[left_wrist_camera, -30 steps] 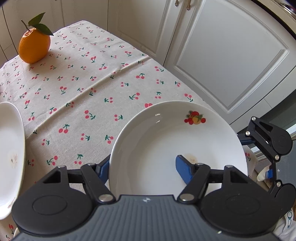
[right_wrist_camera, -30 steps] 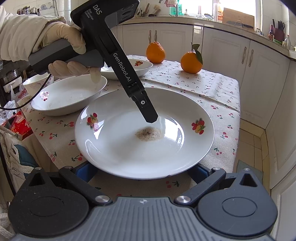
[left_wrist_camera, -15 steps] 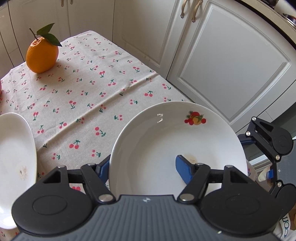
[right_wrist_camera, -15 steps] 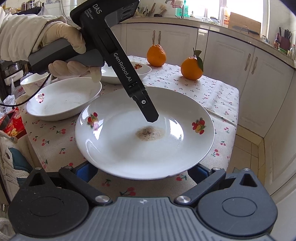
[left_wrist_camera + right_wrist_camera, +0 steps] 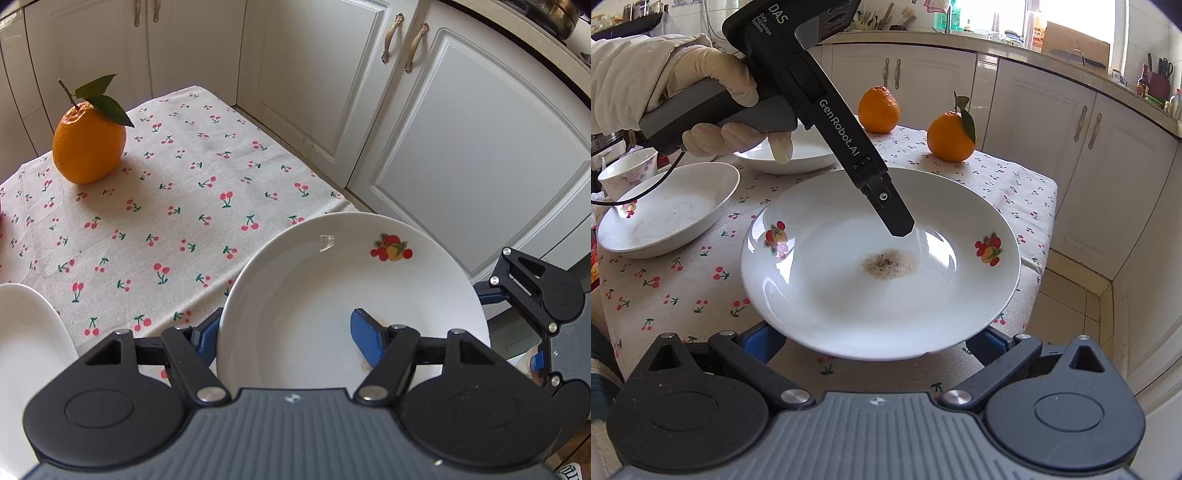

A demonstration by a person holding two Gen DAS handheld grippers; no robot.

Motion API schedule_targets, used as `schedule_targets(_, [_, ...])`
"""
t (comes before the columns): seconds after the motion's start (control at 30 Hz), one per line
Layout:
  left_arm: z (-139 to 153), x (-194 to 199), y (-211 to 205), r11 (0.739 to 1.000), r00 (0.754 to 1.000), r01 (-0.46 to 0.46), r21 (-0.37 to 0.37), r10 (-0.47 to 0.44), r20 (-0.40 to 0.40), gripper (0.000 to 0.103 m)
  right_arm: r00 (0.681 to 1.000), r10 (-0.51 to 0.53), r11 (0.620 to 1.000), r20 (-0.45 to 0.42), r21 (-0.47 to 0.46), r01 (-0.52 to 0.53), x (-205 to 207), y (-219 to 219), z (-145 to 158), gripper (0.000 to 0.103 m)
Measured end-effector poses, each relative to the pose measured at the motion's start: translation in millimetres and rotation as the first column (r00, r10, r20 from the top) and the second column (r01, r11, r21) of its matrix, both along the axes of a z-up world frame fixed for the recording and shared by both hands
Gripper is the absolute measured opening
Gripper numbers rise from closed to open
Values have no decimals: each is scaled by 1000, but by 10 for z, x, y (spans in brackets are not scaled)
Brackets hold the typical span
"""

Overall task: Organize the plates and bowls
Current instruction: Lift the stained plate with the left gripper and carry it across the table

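A white deep plate (image 5: pixel 332 295) with fruit motifs and a brown food stain (image 5: pixel 888 264) hangs just above the cherry tablecloth (image 5: pixel 166 221), by the table's corner. My left gripper (image 5: pixel 286 332) is shut on its sloped wall: one blue finger (image 5: pixel 365 339) lies inside the plate and the other (image 5: pixel 207 332) sits below the rim. From the right wrist the inner finger (image 5: pixel 886 206) slants down into the plate, held by a gloved hand (image 5: pixel 713 81). My right gripper (image 5: pixel 875 343) stands spread wide under the plate's near rim, its tips hidden. It also shows beside the plate as the right gripper (image 5: pixel 509 325).
Two more white deep plates (image 5: pixel 665 210) (image 5: pixel 790 155) and a flowered cup (image 5: pixel 628 170) stand on the table's left side. Two oranges (image 5: pixel 951 136) (image 5: pixel 879 109) sit at the far end. White cabinets (image 5: pixel 461 147) border the table; the tiled floor (image 5: pixel 1071 295) lies past its right edge.
Both grippers and the plate have travelled together across the table. The leafy orange and the cabinets now look nearer. Neither gripper's hold has altered.
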State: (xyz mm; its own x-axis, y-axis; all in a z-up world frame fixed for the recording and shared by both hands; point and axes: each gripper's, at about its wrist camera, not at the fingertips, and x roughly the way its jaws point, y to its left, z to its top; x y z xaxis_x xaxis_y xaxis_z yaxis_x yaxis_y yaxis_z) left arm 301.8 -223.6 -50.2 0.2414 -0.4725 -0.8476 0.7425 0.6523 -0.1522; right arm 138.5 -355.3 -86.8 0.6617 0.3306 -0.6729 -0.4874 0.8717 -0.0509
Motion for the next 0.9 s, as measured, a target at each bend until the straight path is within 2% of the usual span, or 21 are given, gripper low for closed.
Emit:
schedule_targets(0.73, [-143,215,-112,1000,1000,-20,9,20,8,71,998,-57,998,-34,15,58,196,-68,-94,103])
schedule_targets(0.9, [-63,167,-110,1000,998,-19,13,18,54,85,998,-62,998,-30,9,63,182,-62,-84,103])
